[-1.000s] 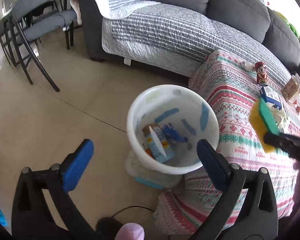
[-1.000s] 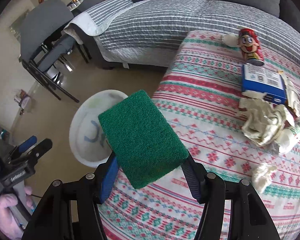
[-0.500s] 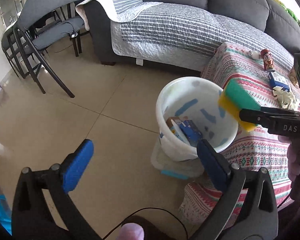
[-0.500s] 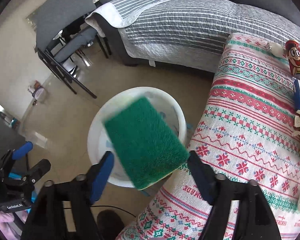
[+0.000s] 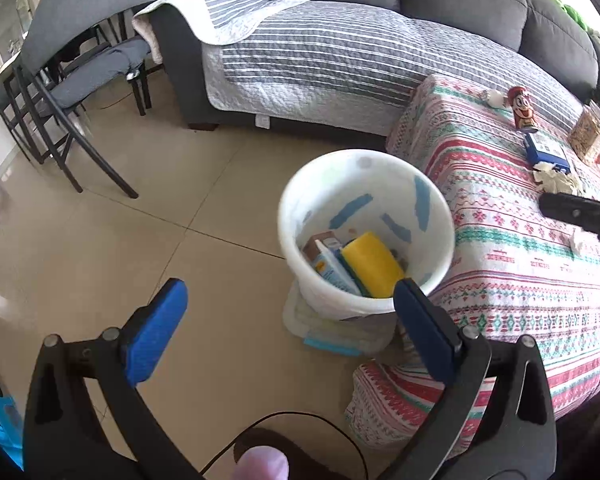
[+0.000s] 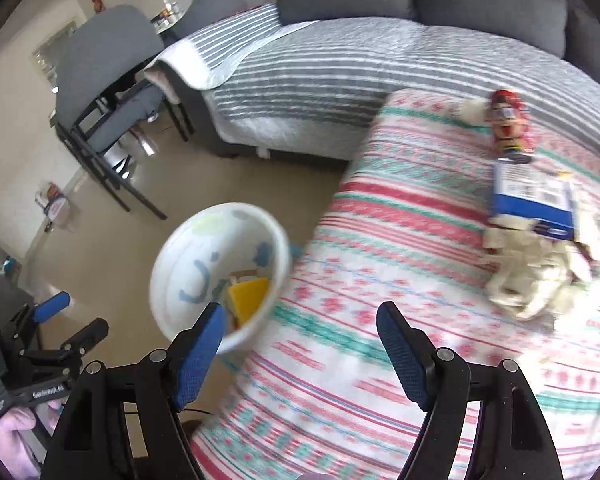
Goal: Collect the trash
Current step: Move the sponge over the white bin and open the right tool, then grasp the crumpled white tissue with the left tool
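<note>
A white bucket (image 5: 296,200) (image 6: 168,256) stands on the tiled floor beside a table under a patterned cloth (image 5: 500,248) (image 6: 400,240). Inside it lies a yellow and green sponge (image 5: 374,262) (image 6: 250,298) next to a small carton (image 5: 332,266). My left gripper (image 5: 288,328) hovers open over the floor in front of the bucket, nothing between its blue pads. My right gripper (image 6: 300,350) is open and empty above the table's near edge, the bucket to its left. On the cloth lie a red character can (image 5: 523,110) (image 6: 508,126), a blue box (image 5: 546,152) (image 6: 532,200) and crumpled tissue (image 5: 558,178) (image 6: 540,276).
A grey sofa with a striped quilt (image 5: 340,56) runs behind the table. Dark folding chairs (image 5: 72,80) stand at the left. A flat plastic lid (image 5: 336,336) lies under the bucket. A cable (image 5: 300,424) trails on the floor near my left gripper. A hand (image 6: 8,436) holds the left gripper.
My right gripper carried the sponge from over the table to above the bucket, opened, and the sponge dropped in. The right gripper has since swung back over the table.
</note>
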